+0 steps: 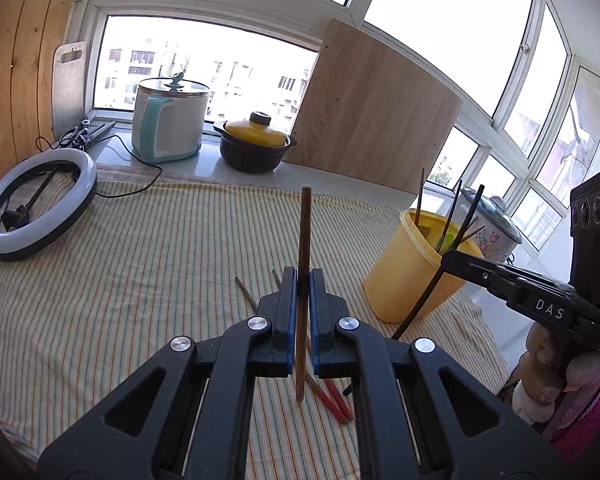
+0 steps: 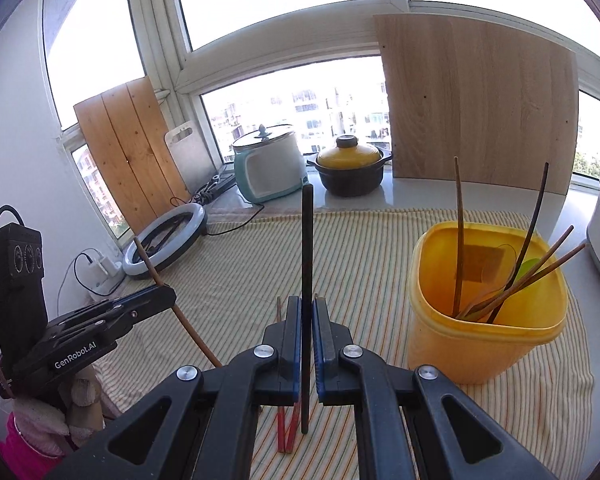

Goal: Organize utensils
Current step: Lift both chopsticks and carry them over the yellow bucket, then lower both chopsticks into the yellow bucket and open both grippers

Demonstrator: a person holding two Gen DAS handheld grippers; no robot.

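**Both tools clamped, each on one chopstick**

The left tool (image 1: 303, 280) has its two blue-padded fingers (image 1: 286, 312) pressed nearly together, pinching a brown chopstick (image 1: 303, 240) that stands upright between them, its lower end poking out below the pads. The right tool (image 2: 307, 308) is closed the same way on a black chopstick (image 2: 307, 248), also held upright. Seen from the right wrist, the left tool sits low toward the left edge of the desk, tilted up and inward, carried by a hand in a pale fuzzy glove (image 2: 76, 404) with a pink cuff. Seen from the left wrist, the right tool reaches in from the desk's right edge, likewise gloved.
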